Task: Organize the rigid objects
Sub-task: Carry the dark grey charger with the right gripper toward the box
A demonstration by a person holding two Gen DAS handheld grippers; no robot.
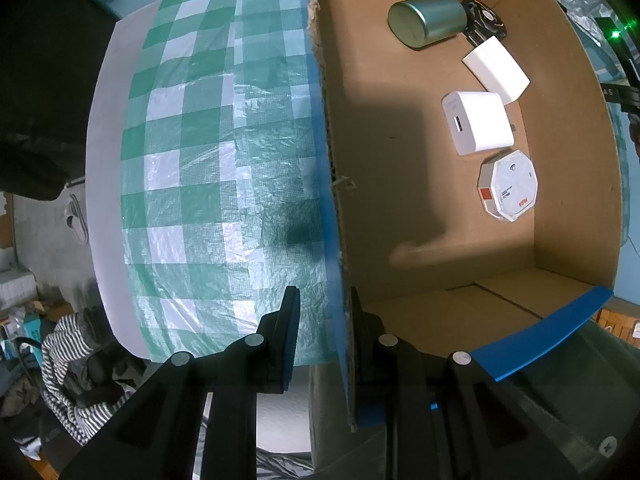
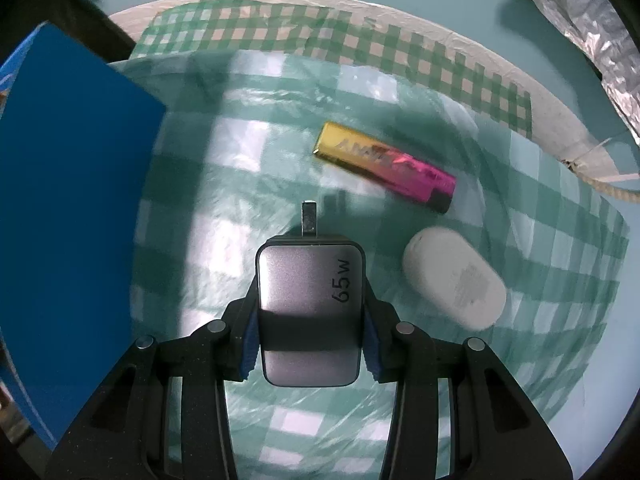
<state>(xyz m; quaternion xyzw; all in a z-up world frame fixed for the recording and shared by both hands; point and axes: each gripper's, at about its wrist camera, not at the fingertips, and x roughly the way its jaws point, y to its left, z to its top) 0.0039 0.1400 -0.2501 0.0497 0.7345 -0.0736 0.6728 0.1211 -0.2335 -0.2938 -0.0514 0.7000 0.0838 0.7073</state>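
Note:
My left gripper (image 1: 326,308) is shut on the near wall of a cardboard box (image 1: 336,184) with blue outer sides. Inside the box lie a green metal can (image 1: 426,20), a black round object (image 1: 484,18), a white block (image 1: 496,68), a white charger (image 1: 476,122) and a white octagonal case (image 1: 508,186). My right gripper (image 2: 310,276) is shut on a grey 65W charger (image 2: 310,312), held above the checked cloth. On the cloth lie a gold-and-pink bar (image 2: 384,166) and a white oval case (image 2: 454,282).
The green-and-white checked plastic cloth (image 1: 208,168) covers the table. The box's blue outer wall (image 2: 68,208) stands to the left in the right wrist view. Foil (image 2: 584,32) lies at the far right. Striped clothing (image 1: 76,372) lies below the table edge.

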